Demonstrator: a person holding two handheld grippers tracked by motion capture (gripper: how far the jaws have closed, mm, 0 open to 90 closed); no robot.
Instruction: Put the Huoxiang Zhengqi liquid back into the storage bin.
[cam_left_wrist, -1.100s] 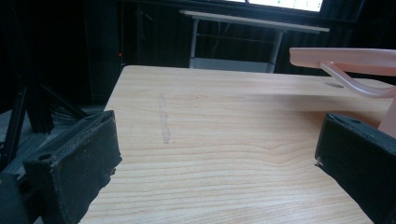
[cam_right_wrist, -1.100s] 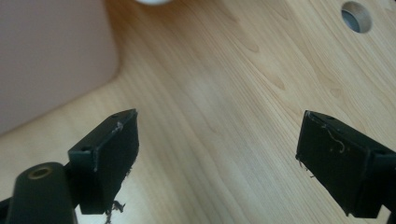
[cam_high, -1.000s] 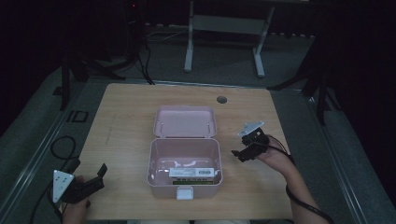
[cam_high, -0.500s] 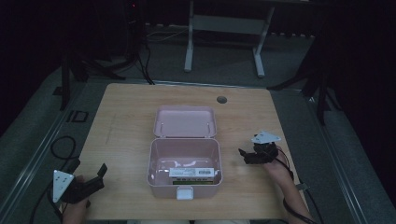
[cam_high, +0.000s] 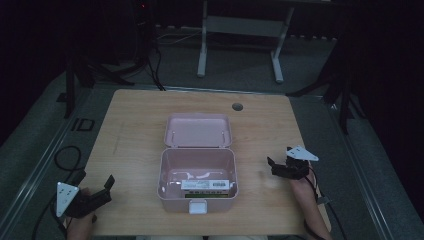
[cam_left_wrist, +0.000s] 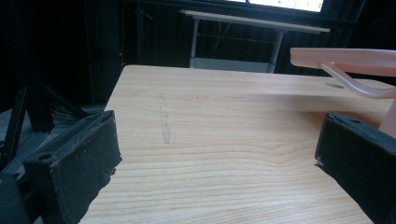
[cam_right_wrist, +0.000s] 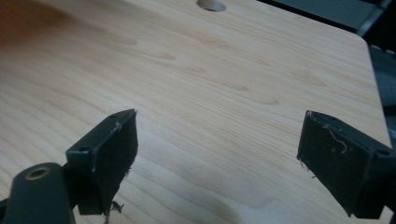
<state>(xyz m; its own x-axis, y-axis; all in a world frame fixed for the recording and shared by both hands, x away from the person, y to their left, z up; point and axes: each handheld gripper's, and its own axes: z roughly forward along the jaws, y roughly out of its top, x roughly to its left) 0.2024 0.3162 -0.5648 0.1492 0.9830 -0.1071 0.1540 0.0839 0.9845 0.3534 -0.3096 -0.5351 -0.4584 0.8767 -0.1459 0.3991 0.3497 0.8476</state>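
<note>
Pink box (cam_high: 197, 172): centre of wooden table (cam_high: 135, 125), lid (cam_high: 198, 130) open and laid back behind it; white-and-green carton (cam_high: 207, 186) lying inside along the near wall. Round hole (cam_high: 237, 106) in tabletop beyond the lid. Left gripper (cam_high: 95, 187): near left corner, well apart from box, jaws wide apart, holding nothing. Right gripper (cam_high: 274, 166): just right of box, low over bare wood, jaws wide apart, empty.

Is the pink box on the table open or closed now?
Open. The pink box has its lid folded back flat behind it, and a small carton lies inside.
</note>
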